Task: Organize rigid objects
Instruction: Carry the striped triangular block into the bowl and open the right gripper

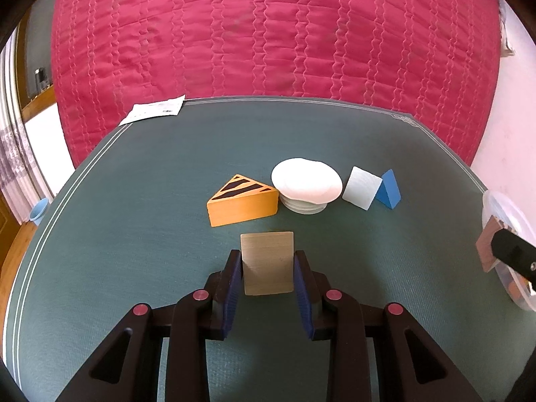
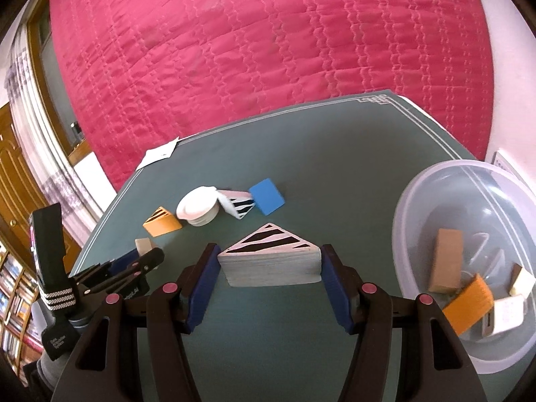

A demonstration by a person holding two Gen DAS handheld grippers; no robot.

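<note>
My left gripper (image 1: 267,258) is shut on a plain beige wooden block (image 1: 267,263) low over the green mat (image 1: 134,234). Beyond it lie an orange striped wedge (image 1: 243,205), a white round lid-like piece (image 1: 306,186), a pale blue wedge (image 1: 361,191) and a blue triangular block (image 1: 388,189). My right gripper (image 2: 269,256) is shut on a pale striped wedge (image 2: 271,261) just above the mat (image 2: 335,154). A clear plastic bowl (image 2: 418,201) at the right holds several blocks. The left gripper also shows in the right wrist view (image 2: 147,256).
A red quilted bed cover (image 1: 268,33) hangs behind the table. A white paper slip (image 1: 154,111) lies at the mat's far left corner. The bowl's rim (image 1: 502,207) shows at the right edge of the left wrist view. Wooden doors and shelves (image 2: 13,234) stand at the left.
</note>
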